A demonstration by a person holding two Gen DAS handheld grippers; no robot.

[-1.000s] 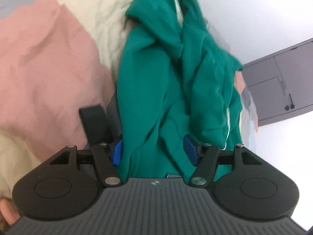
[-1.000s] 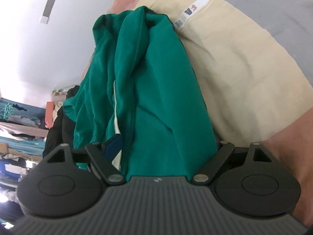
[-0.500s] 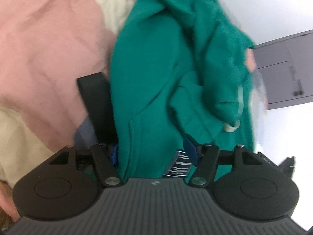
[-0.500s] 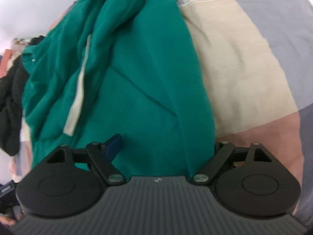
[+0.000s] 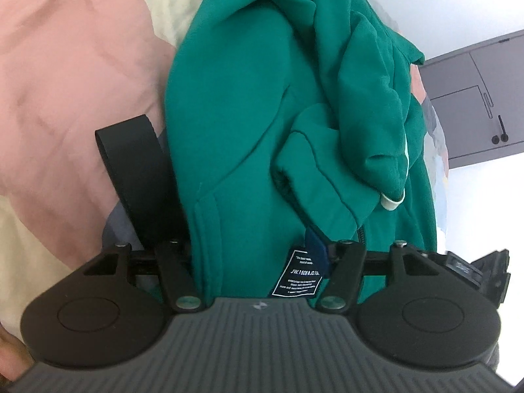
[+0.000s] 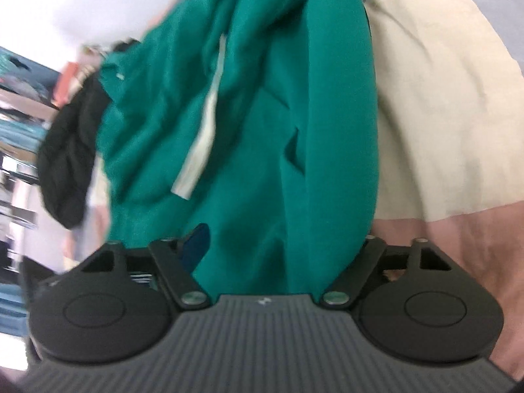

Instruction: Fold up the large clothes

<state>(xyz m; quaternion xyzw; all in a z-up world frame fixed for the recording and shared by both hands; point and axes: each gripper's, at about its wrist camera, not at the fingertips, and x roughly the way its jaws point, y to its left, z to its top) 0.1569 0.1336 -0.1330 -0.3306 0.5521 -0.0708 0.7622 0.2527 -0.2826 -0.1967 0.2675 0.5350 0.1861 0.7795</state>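
A green hoodie hangs bunched in the left wrist view, a dark care label showing near its hem and a white drawstring end on the right. My left gripper is shut on the hoodie's fabric; its black left finger sticks out beside the cloth. In the right wrist view the same hoodie fills the middle, with a white drawstring. My right gripper is shut on the hoodie; fabric hides its right finger.
A bed cover with pink and cream patches lies below. A grey cabinet stands at the right of the left wrist view. Dark clothes and shelves show blurred at the left of the right wrist view.
Both grippers have lifted and swung the hoodie; it hangs closer and larger in both views. The care label has come into view at the left gripper.
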